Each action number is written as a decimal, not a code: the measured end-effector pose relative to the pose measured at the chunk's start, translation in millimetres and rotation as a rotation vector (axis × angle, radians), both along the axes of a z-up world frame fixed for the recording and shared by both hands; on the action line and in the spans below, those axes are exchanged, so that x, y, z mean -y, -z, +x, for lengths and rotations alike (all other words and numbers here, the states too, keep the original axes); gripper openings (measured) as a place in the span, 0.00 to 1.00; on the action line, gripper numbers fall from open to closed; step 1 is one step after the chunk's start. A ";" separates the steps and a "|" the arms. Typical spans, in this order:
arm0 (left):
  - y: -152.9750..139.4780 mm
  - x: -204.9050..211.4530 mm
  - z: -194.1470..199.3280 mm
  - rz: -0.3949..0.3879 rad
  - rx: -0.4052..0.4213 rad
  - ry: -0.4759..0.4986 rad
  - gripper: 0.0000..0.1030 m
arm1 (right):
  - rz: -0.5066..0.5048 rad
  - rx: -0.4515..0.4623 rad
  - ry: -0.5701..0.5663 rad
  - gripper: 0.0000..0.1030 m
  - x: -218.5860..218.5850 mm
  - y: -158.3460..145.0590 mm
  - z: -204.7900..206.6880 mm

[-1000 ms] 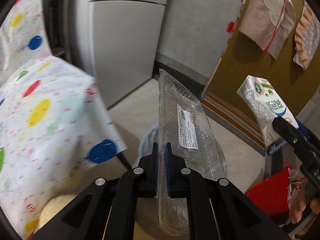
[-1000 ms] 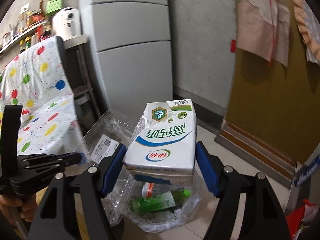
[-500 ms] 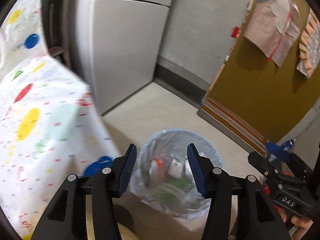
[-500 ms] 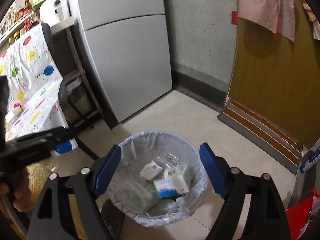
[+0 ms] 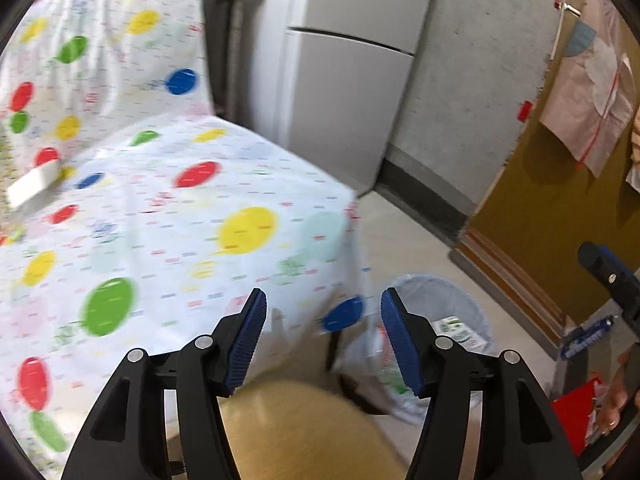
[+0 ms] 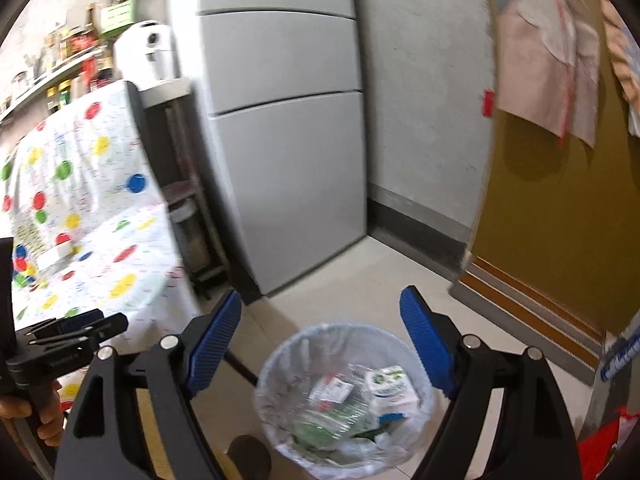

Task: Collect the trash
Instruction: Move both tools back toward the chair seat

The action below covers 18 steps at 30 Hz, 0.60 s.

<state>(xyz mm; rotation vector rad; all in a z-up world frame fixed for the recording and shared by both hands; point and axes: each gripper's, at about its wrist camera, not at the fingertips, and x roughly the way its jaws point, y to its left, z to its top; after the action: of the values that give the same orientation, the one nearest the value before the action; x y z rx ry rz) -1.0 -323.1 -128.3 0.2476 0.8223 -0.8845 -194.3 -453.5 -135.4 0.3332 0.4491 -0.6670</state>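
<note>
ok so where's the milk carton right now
In the right wrist view the milk carton lies inside the lined trash bin on the floor, at the bin's right side beside clear plastic packaging.

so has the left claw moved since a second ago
Yes. The left claw has let go of the plastic tray and swung left, away from the trash bin, toward the spotted tablecloth; the fridge now sits further right.

light: bright, even indoor | blur: motion smear on tablecloth (image 5: 168, 216) | edges: fisheye bending, dark corner vignette
</note>
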 end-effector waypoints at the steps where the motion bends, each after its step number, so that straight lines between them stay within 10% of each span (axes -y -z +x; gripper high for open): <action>1: -2.8 -9.4 2.8 0.000 0.007 -0.015 0.63 | -0.017 -0.003 -0.017 0.78 -8.2 -3.4 6.3; 18: -37.3 -212.1 82.3 0.034 0.058 -0.503 0.70 | -0.099 -0.034 -0.409 0.78 -122.8 -50.3 133.8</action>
<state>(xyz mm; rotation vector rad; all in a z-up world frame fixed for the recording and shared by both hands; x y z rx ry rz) 81.3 -111.0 -91.1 0.0869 0.7980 -0.3903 -60.5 -330.7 -85.0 0.1295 0.4970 -0.2946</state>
